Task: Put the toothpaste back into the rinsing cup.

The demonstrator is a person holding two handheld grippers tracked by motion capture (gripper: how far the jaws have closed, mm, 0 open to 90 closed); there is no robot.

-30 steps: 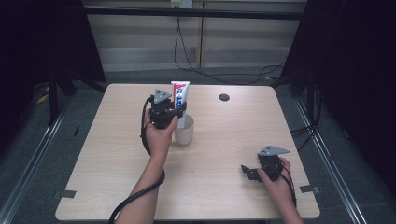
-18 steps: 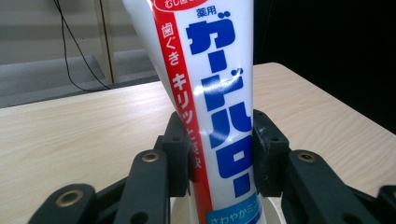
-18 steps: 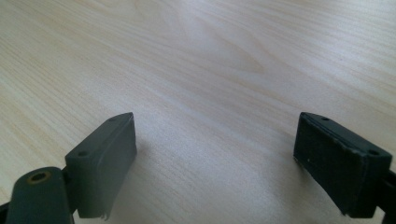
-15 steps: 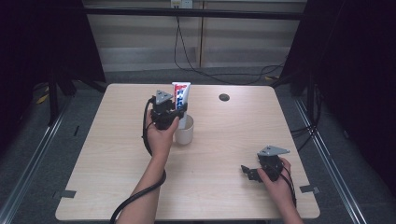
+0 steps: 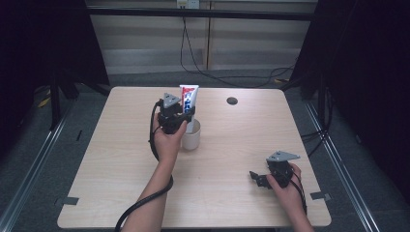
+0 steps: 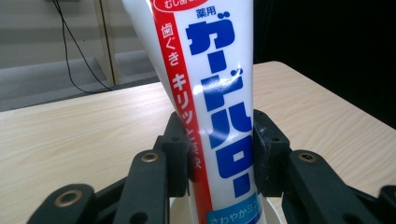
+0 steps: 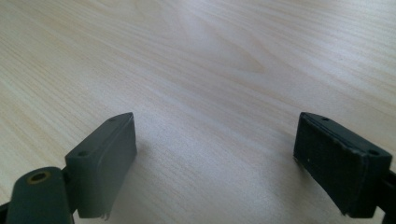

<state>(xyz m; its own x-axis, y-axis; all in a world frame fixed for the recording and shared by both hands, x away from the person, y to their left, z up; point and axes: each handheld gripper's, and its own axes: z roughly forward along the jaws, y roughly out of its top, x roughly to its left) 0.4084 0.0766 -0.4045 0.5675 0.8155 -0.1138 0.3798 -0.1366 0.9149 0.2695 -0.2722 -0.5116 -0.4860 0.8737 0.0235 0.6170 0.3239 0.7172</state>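
— Standing the toothpaste tube (image 5: 189,96) in the white cup (image 5: 191,138) looks like the step in hand. The left gripper (image 6: 219,140) is clamped on the tube's lower half, one pad on each edge, and the tube rises upright out of the cup near the middle of the far half of the wooden table (image 5: 116,159).

— And the other hand?

— The right gripper (image 7: 215,154) rests low near the table's front right corner, well apart from the cup, its jaws spread wide with only bare wood between them.

— What would come next?

— My guess: spread the left jaws gently and draw the gripper back without dragging the tube sideways. The cup is light and the tube tall, so a snag could tip both.

— Anything you can't settle?

— Whether the tube's cap end already touches the cup's bottom; the cup wall and the gripper hide it. In the left gripper view the tube's top is cut off and only a sliver of the cup's rim (image 6: 275,212) peeks out below. The small dark round spot (image 5: 232,100) farther back on the table is too small to identify.
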